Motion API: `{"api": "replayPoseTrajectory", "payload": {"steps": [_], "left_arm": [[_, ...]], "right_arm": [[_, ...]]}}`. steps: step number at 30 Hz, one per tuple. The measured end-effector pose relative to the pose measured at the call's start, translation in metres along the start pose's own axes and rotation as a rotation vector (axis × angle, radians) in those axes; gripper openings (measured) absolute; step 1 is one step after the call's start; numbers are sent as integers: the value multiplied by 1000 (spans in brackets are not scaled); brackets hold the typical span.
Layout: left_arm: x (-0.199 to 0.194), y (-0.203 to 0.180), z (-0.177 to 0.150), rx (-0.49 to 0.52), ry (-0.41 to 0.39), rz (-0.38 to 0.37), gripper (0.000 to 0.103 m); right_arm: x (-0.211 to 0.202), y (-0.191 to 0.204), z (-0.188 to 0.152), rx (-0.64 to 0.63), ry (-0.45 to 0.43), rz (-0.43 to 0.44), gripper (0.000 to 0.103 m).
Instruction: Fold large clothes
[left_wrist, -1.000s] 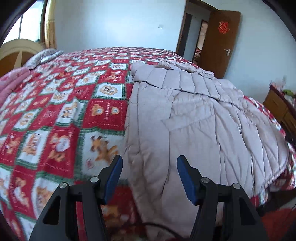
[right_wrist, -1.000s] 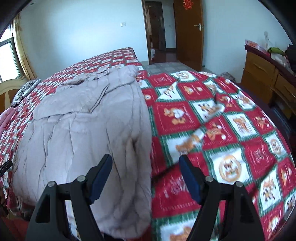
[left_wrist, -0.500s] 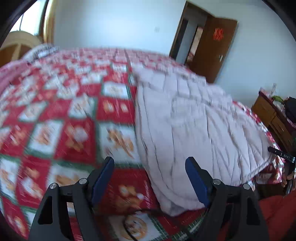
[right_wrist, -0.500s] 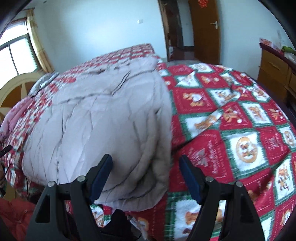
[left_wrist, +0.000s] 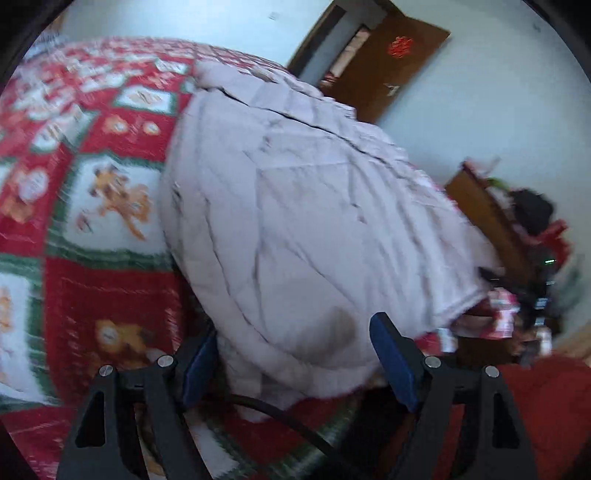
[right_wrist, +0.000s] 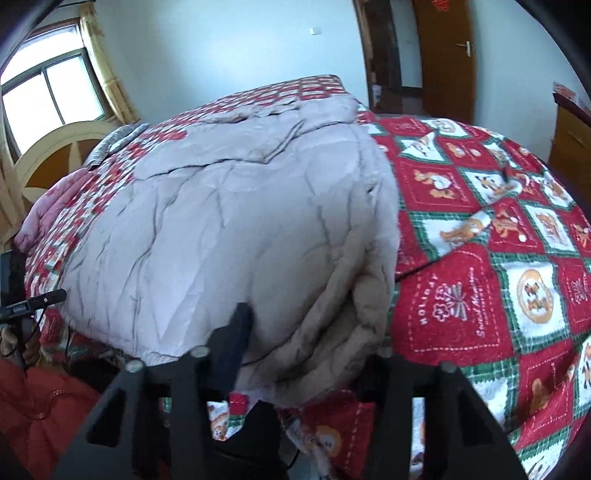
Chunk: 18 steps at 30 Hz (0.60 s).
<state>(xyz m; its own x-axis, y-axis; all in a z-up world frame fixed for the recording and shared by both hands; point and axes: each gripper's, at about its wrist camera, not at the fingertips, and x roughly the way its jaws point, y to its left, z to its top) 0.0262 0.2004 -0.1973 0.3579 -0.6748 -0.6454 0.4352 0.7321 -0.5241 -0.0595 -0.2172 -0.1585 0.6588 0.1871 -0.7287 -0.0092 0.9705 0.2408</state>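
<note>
A pale grey padded coat (right_wrist: 229, 229) lies spread on a red, green and white patterned bedspread (right_wrist: 480, 266), its near hem at the bed's edge. The left gripper (left_wrist: 295, 354) is spread wide around that hem. In the right view, the right gripper (right_wrist: 310, 332) straddles the thick folded corner, one finger (right_wrist: 236, 332) against it, the other hidden; grip unclear. Only this view shows the window (right_wrist: 48, 96).

The padded coat (right_wrist: 229, 221) is pale beige-grey (quilted stitching); the bedspread (right_wrist: 498, 280) shows red, white and green patchwork squares.
</note>
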Motion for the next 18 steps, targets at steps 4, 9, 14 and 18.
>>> {"api": "replayPoseTrajectory", "payload": {"steps": [4, 9, 14, 18], "left_arm": [[1, 13, 0, -100, -21, -73, 79], [3, 7, 4, -127, -68, -75, 28], [-6, 6, 3, -117, -90, -77, 15], [-34, -15, 16, -31, -177, -114, 11]], "right_arm": [[3, 0, -1, 1, 1, 24, 46], [11, 2, 2, 13, -29, 56, 54], [7, 1, 3, 14, -27, 15, 25], [-4, -1, 8, 64, -46, 69, 16]]}}
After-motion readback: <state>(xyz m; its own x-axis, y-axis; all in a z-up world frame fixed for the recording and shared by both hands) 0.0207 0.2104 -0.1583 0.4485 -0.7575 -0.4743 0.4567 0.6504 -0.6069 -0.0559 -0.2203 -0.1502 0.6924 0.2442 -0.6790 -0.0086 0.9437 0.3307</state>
